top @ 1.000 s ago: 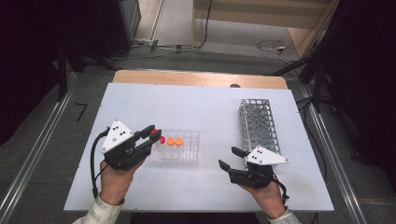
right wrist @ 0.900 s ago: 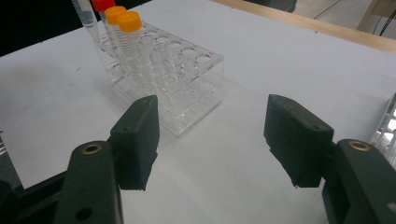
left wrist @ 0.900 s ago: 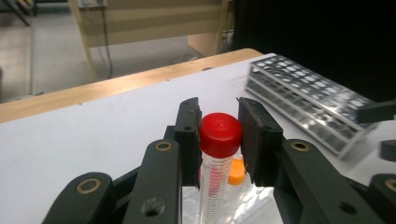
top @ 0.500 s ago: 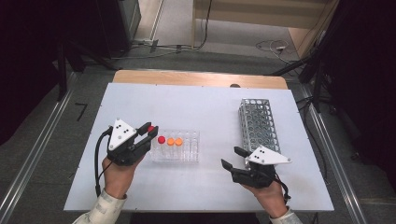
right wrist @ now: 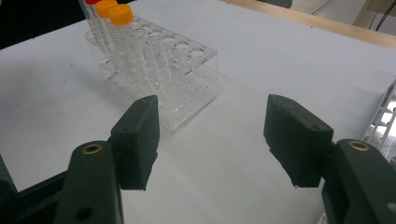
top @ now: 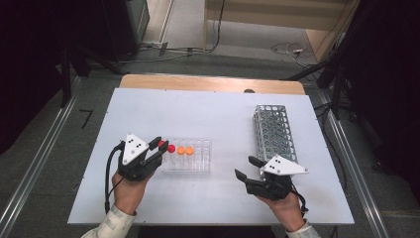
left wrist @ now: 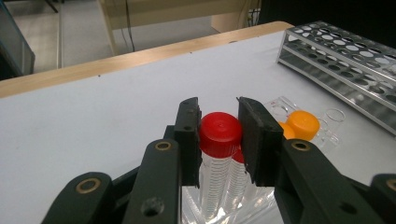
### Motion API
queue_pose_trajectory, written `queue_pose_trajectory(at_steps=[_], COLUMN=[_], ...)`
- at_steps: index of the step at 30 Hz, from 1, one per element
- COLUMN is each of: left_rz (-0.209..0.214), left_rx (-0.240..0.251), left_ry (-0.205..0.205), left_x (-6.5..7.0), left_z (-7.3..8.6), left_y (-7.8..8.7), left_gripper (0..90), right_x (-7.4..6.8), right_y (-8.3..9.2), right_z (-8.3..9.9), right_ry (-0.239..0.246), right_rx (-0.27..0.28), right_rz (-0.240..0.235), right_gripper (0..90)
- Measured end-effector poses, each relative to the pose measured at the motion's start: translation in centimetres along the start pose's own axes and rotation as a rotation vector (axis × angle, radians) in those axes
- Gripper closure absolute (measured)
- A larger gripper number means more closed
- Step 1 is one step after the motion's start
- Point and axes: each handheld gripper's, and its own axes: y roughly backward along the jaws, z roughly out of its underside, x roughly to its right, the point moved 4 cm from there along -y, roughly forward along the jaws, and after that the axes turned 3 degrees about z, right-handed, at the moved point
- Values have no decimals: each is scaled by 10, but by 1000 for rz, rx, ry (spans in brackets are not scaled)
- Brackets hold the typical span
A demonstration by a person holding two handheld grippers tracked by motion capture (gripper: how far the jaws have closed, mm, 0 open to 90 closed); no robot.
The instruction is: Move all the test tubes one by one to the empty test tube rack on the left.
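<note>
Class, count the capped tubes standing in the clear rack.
4: two red-capped tubes, one gripped by the left gripper, and two orange-capped tubes beside them in the clear rack.

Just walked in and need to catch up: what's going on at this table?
A person works with a gripper in each hand. The left gripper is shut on a red-capped tube at the left end of the clear rack, beside another red-capped tube and two orange-capped tubes. The right gripper hovers open over the white table, near the metal rack.
</note>
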Motion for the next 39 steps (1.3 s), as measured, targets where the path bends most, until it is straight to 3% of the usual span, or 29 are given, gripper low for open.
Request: queue_pose_trajectory(at_steps=[18, 24, 31, 39], left_rz=[33, 41, 34, 17], left_rx=[19, 15, 18, 22], left_ry=[86, 90, 111, 131], left_x=[-4, -4, -6, -10], left_z=[1, 2, 5, 8], left_y=[6, 8, 10, 13], left_gripper=[537, 470, 317, 235], right_x=[3, 6, 9, 12], right_y=[0, -1, 0, 1], right_z=[1, 2, 2, 2], right_ry=[-7, -18, -22, -29], right_rx=[3, 3, 10, 12], right_rz=[5, 9, 12, 16], right_gripper=[341, 338, 336, 331])
